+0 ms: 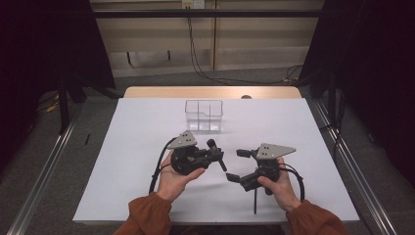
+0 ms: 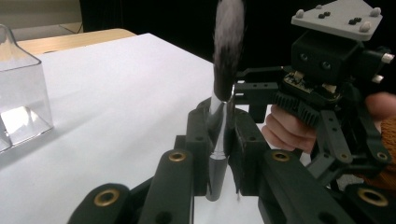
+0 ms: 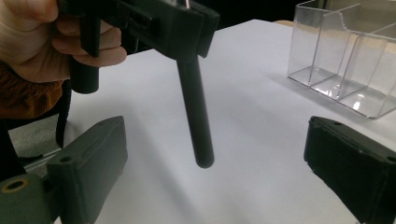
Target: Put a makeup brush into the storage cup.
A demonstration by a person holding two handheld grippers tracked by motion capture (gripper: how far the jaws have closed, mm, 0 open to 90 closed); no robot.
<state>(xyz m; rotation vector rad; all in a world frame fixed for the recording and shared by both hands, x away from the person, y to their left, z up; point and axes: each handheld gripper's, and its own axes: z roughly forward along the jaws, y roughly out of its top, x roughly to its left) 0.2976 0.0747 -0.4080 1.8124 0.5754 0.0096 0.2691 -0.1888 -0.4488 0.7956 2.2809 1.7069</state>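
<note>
A clear divided box stands empty on the white table, far of both hands. The left claw is clamped on a brush, bristles up. The right claw, just right, gapes apart.
</note>
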